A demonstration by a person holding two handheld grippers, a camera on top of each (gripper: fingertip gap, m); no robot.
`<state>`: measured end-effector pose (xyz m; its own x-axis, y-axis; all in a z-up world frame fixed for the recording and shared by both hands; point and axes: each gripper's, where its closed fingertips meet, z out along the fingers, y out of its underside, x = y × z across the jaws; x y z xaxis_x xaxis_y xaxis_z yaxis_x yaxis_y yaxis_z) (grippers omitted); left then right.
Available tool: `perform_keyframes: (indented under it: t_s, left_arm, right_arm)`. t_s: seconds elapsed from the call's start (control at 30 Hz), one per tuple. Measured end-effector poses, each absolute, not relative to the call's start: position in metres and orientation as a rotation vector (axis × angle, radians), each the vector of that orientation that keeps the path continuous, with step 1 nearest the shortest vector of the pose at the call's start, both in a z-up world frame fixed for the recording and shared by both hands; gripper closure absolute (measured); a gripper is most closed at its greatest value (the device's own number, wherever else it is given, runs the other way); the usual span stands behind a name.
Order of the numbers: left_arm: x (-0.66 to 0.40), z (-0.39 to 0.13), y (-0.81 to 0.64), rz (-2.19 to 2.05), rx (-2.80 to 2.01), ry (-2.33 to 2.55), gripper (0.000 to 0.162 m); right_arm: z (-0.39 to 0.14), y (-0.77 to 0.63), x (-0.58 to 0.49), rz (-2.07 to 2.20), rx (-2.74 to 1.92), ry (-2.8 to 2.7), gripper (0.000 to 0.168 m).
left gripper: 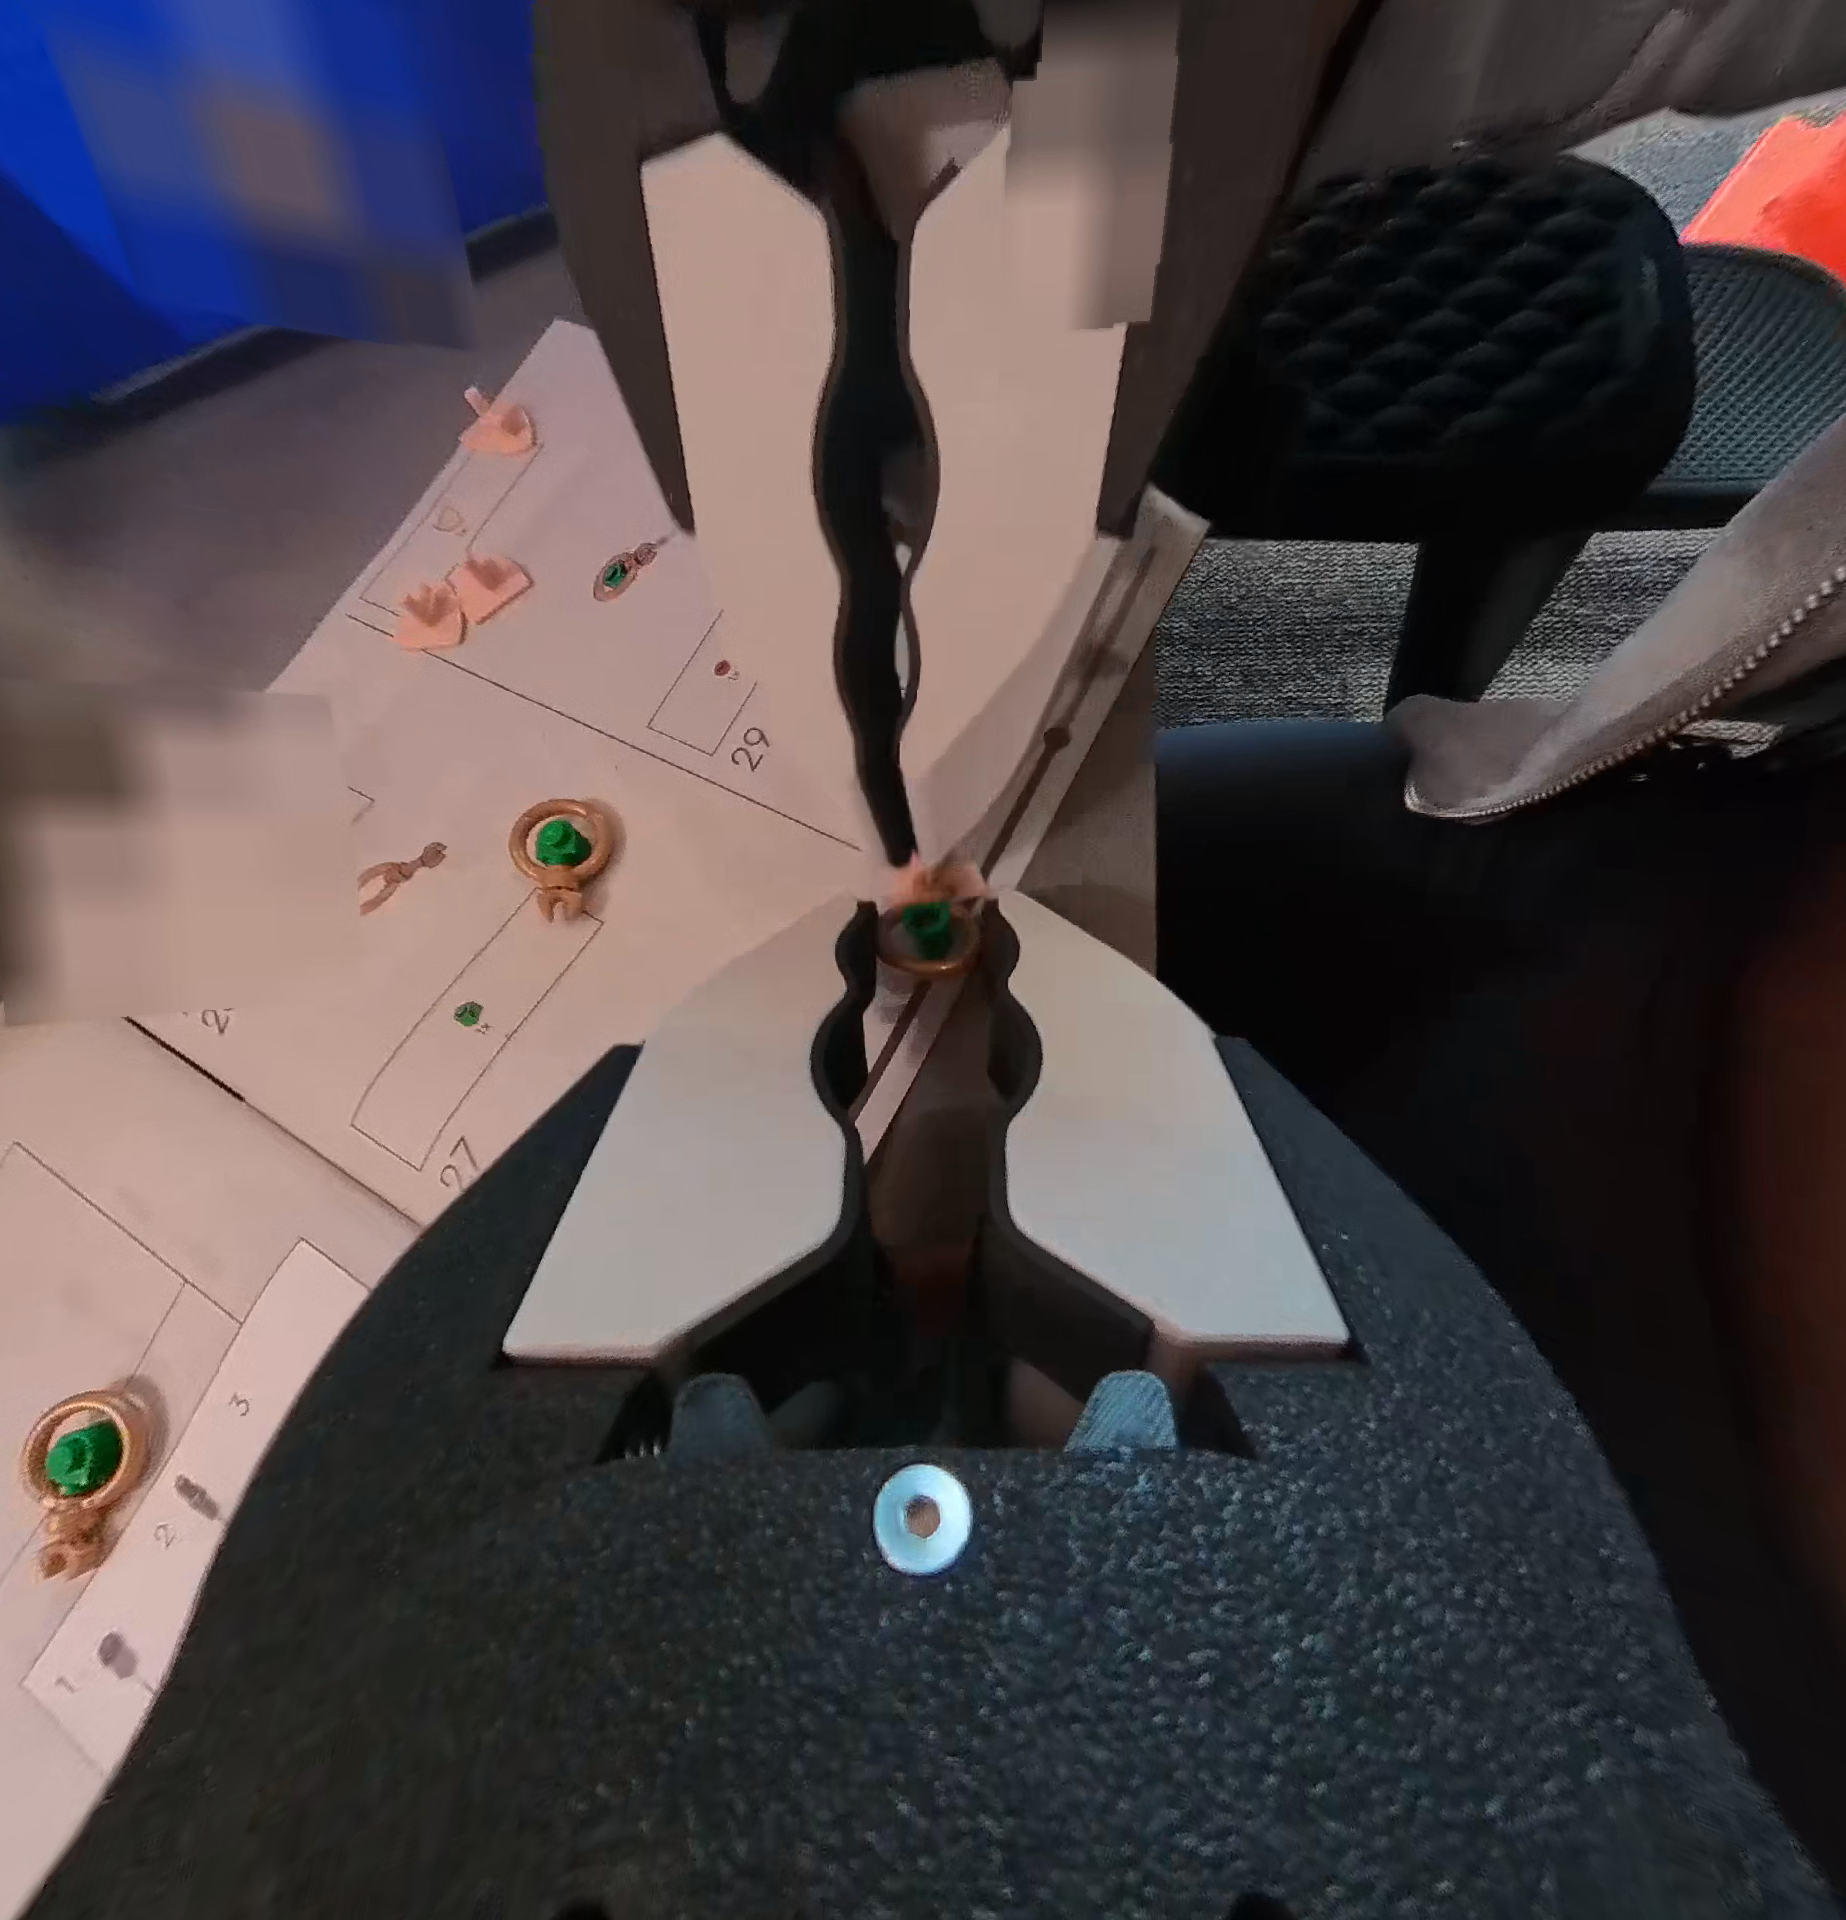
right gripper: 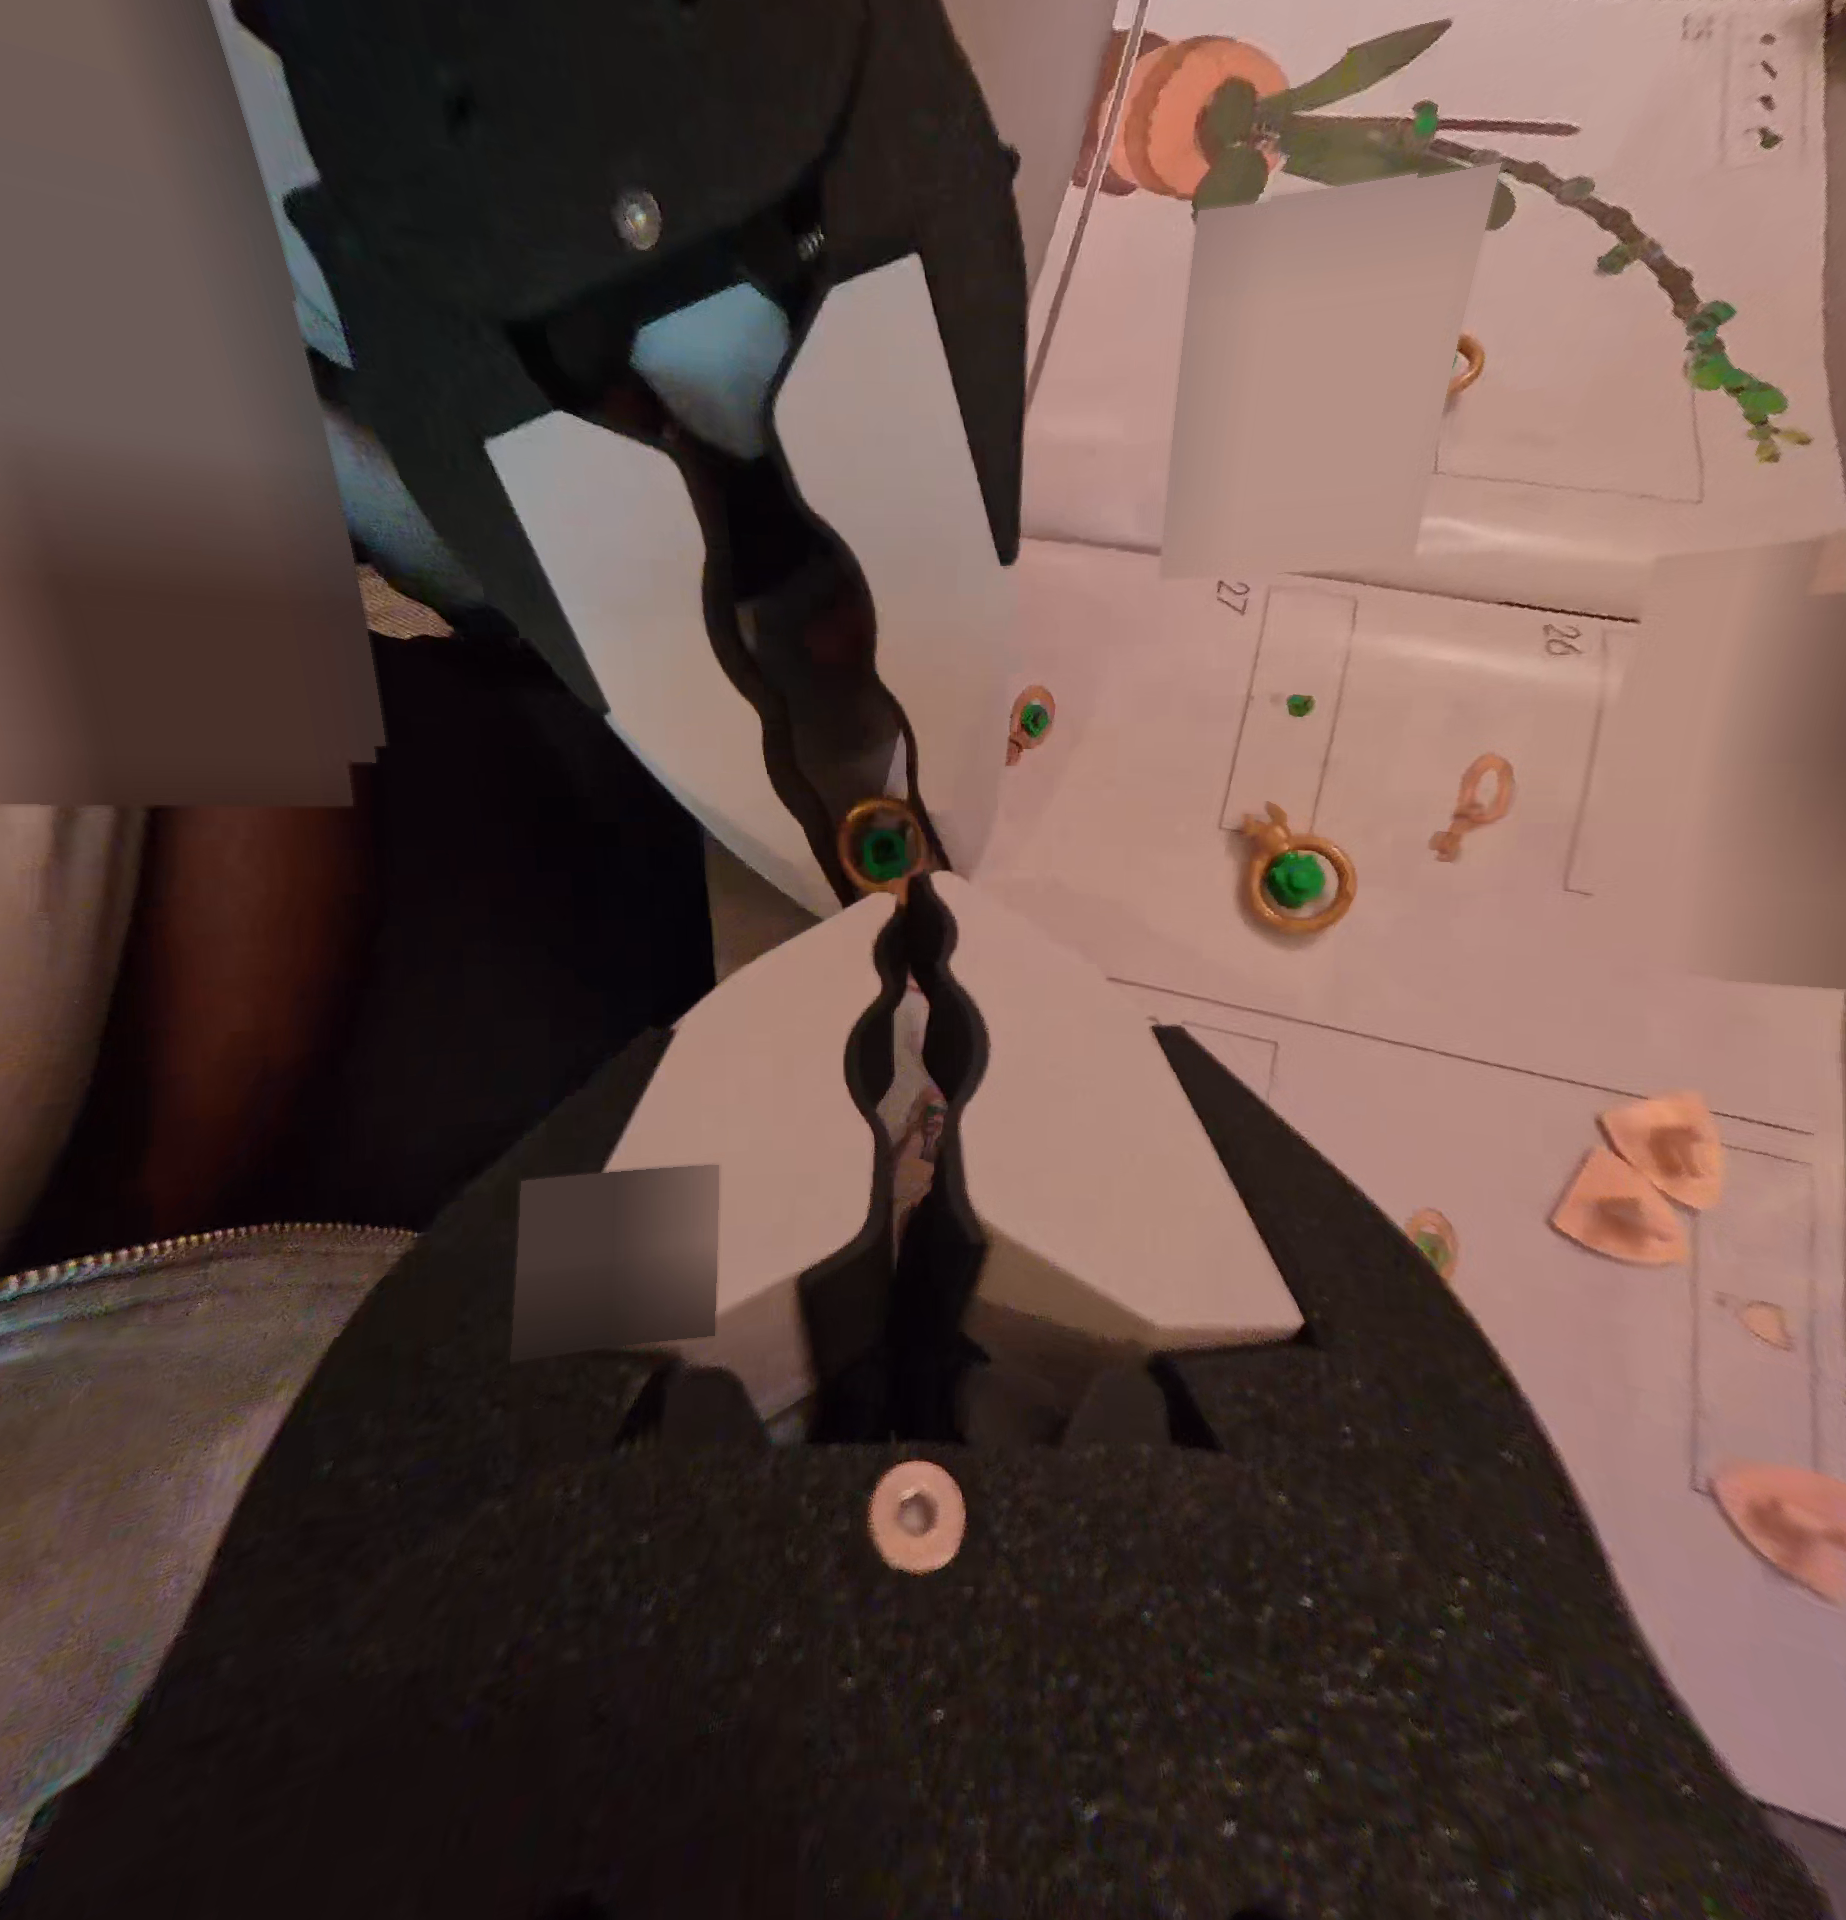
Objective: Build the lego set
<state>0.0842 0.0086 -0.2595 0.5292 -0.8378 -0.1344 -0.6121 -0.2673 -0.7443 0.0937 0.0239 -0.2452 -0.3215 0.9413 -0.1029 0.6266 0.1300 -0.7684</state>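
With our left claw (left gripper: 924, 935) pinching a gold ring with a green stud (left gripper: 927, 938) and our right claw (right gripper: 914, 914) pressed on a peach petal touching it, we judge the build midway: more petals (right gripper: 1636, 1174) wait on the instruction booklet (right gripper: 1521, 1039).

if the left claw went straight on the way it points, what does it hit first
Probably the right claw: its tips sit directly ahead, nearly meeting the left claw, which grips a gold ring with green stud. Depth between them is unclear.
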Motion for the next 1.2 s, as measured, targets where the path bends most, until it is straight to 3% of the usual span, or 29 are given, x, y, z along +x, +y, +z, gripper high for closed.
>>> perform_keyframes:
  t_s: [0.17,0.4,1.2]
  left_arm:
    - [0.084,-0.26,0.008,-0.37,-1.993,1.175,0.143]
    - [0.084,-0.259,0.008,-0.357,-2.001,1.157,0.143]
    - [0.086,-0.262,0.008,-0.446,-2.084,1.075,0.143]
  right_arm:
    - [-0.25,0.038,0.115,0.874,-1.501,-2.082,0.161]
    - [-0.258,0.035,0.107,0.811,-1.402,-2.247,0.167]
    - [-0.262,0.026,0.102,0.952,-1.693,-2.131,0.168]
